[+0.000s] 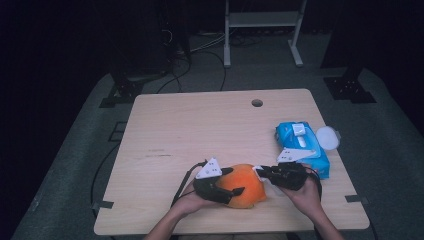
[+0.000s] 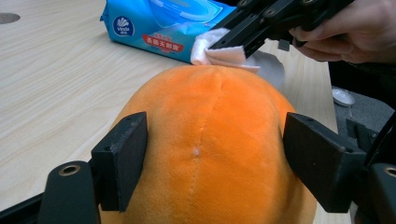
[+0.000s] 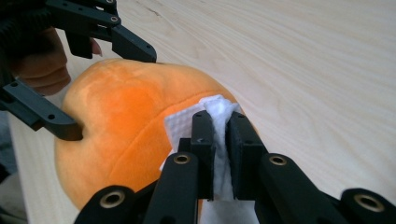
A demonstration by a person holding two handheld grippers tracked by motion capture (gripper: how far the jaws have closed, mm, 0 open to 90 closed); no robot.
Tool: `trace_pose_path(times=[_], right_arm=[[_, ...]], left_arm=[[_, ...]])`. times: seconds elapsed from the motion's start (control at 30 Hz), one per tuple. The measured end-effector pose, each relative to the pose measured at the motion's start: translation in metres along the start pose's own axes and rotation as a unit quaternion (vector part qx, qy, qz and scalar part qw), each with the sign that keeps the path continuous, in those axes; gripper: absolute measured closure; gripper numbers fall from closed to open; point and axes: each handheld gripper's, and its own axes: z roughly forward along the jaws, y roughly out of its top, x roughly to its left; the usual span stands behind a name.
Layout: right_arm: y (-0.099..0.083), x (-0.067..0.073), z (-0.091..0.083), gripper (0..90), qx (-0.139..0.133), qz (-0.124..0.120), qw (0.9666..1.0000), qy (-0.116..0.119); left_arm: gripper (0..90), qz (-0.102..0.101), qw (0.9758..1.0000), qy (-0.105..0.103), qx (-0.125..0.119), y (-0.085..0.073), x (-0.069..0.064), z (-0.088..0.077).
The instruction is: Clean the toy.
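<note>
An orange plush toy (image 1: 245, 182) lies near the table's front edge. My left gripper (image 1: 234, 181) straddles it from the left. In the left gripper view, the two black pads (image 2: 123, 158) press into the sides of the orange plush toy (image 2: 210, 140). My right gripper (image 1: 261, 173) comes in from the right, shut on a folded white wipe (image 3: 180, 123). The right gripper view has the jaws (image 3: 219, 116) pinching the wipe against the plush toy (image 3: 116, 116). In the left gripper view, the wipe (image 2: 219, 56) touches the plush's far top edge under the right gripper (image 2: 219, 42).
A blue pack of wet wipes (image 1: 302, 145) lies at the right side of the table, just behind my right hand. A round white lid (image 1: 327, 137) sits beside it. There is a cable hole (image 1: 257, 103) near the table's far edge.
</note>
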Motion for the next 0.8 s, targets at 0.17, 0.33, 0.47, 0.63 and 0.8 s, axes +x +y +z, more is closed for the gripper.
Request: trace_pose_path(times=[0.17, 0.33, 0.47, 0.63, 0.8], right_arm=[[0.006, 0.014, -0.003, 81.0, -0.017, -0.013, 0.9995, 0.024], [0.012, 0.026, -0.001, 80.9, -0.02, -0.037, 0.9985, 0.034], [0.006, 0.013, -0.001, 80.9, -0.01, -0.016, 0.9996, 0.02], [-0.001, 0.002, -0.002, 80.9, 0.005, 0.006, 1.0, 0.003], [0.009, 0.019, -0.003, 80.9, -0.009, -0.022, 0.9997, 0.011]], left_arm=[[23.2, -0.001, 1.0, 0.002, 0.003, 0.0, -0.001, 0.003], [22.9, -0.001, 1.0, 0.005, 0.004, 0.0, -0.003, 0.003], [21.5, 0.005, 1.0, -0.008, 0.001, -0.001, -0.004, 0.004], [21.5, 0.008, 0.9999, -0.005, 0.004, 0.0, -0.005, 0.005], [21.0, 0.01, 0.9999, -0.004, 0.007, -0.001, -0.006, 0.006]])
